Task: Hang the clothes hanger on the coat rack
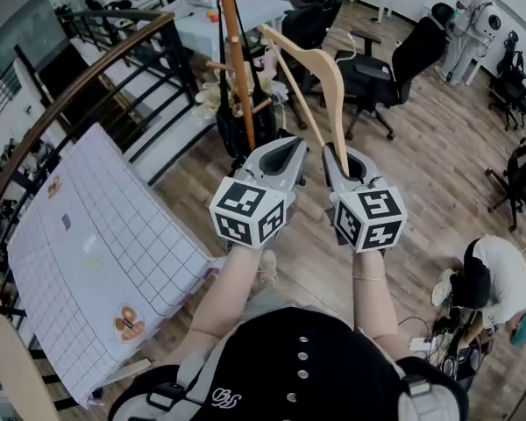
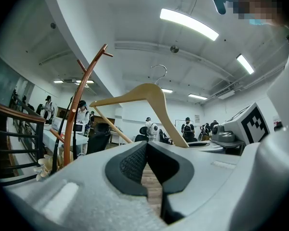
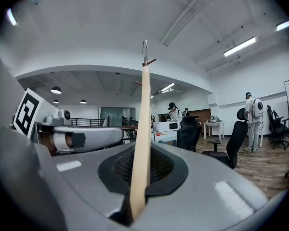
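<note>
A pale wooden clothes hanger (image 1: pixel 320 60) with a metal hook stands up out of my right gripper (image 1: pixel 339 158), which is shut on one of its arms. In the right gripper view the hanger (image 3: pixel 143 129) runs straight up between the pads, with its hook (image 3: pixel 145 47) at the top. The brown coat rack (image 1: pixel 237 60) rises just beyond and left of both grippers. My left gripper (image 1: pixel 285 146) is beside the right one, shut, with nothing in it. From the left gripper (image 2: pixel 147 146) I see the hanger (image 2: pixel 149 93) to the right of the rack (image 2: pixel 79 105), apart from it.
A curved dark railing (image 1: pixel 70 95) runs along the left. Below it lies a white gridded sheet (image 1: pixel 96 235). Black office chairs (image 1: pixel 394 60) stand behind the rack, with a white table (image 1: pixel 237 11) further back. A person crouches at lower right (image 1: pixel 495 279).
</note>
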{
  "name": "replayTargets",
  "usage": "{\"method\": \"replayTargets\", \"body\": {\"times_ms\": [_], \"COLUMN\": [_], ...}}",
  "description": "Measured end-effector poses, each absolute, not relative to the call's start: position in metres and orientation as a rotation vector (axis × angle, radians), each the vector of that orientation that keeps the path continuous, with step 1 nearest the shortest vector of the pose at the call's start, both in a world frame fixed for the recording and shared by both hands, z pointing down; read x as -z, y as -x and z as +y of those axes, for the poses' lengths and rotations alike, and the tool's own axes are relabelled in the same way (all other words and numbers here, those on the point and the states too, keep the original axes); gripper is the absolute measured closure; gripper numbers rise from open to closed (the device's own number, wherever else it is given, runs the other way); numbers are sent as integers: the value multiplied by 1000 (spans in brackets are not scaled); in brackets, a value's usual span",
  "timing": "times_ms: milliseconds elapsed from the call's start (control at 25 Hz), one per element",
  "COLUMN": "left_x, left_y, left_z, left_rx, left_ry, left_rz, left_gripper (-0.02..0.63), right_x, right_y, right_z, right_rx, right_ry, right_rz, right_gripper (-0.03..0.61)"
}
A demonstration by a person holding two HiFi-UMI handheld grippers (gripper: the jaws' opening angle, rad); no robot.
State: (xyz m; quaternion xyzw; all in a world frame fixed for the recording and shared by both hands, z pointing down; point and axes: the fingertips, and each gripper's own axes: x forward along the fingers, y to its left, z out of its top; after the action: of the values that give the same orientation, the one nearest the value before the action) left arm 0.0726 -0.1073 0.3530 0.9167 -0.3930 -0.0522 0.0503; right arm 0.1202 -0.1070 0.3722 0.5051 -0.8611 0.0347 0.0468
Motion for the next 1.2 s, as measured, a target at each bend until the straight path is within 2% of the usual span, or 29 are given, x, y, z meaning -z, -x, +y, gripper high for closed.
{"method": "replayTargets", "body": {"times_ms": [520, 1200], "left_x": [-338, -319], "left_y": [-45, -25], "left_z": [-221, -307], "left_rx": [178, 200], "left_ry": [-2824, -2929], "left_rz": [-1178, -1057], "left_gripper": [614, 615], "right_x": [-372, -351], "right_y": [-92, -74], "right_z": [-217, -306], "right_rx": [-110, -82], "right_ry": [-1560, -1717], "right_rz": [-2591, -2559], "right_gripper": [569, 569]}}
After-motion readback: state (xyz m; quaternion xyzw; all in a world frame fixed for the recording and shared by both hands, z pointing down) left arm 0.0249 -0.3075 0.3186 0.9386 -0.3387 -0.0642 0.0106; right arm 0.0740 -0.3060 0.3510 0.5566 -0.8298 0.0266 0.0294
